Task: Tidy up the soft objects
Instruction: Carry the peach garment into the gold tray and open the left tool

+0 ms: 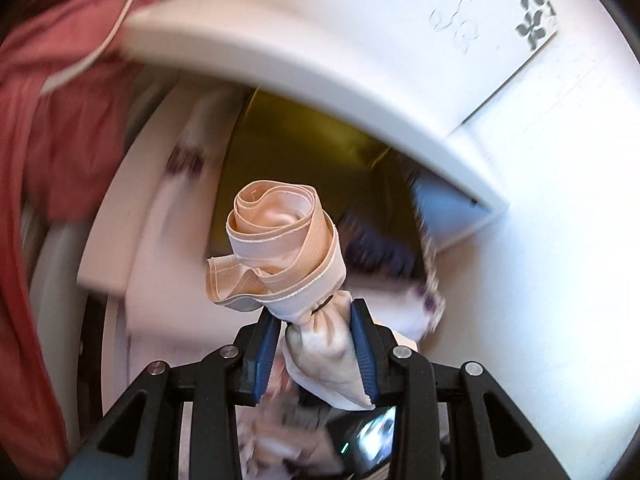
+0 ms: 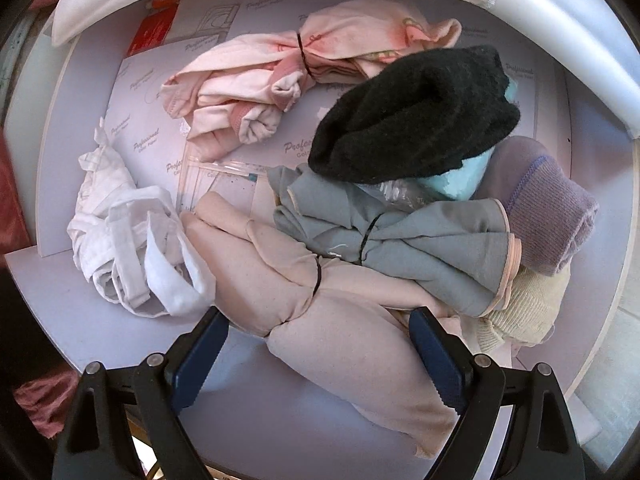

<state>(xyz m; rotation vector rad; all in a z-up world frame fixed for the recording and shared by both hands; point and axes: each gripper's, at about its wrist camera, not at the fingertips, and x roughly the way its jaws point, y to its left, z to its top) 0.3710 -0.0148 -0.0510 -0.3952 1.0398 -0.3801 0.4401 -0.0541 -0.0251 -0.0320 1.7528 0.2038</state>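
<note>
In the left wrist view my left gripper (image 1: 316, 344) is shut on a rolled peach and white cloth bundle (image 1: 280, 252) tied with a black band, held in the air before a white shelf compartment (image 1: 320, 80). In the right wrist view my right gripper (image 2: 316, 344) is open around the lower end of a beige tied bundle (image 2: 320, 304) lying on a white shelf (image 2: 100, 320). Around it lie a grey tied bundle (image 2: 400, 240), a black knit piece (image 2: 412, 120), a pink tied bundle (image 2: 288, 72) and a white crumpled cloth (image 2: 128, 240).
A purple knit sock (image 2: 548, 216), a cream knit piece (image 2: 520, 308) and a light blue item (image 2: 460, 184) lie at the shelf's right. Red fabric (image 1: 48, 120) hangs at the left. A yellow-green bin (image 1: 312, 144) with dark cloth sits behind the held bundle.
</note>
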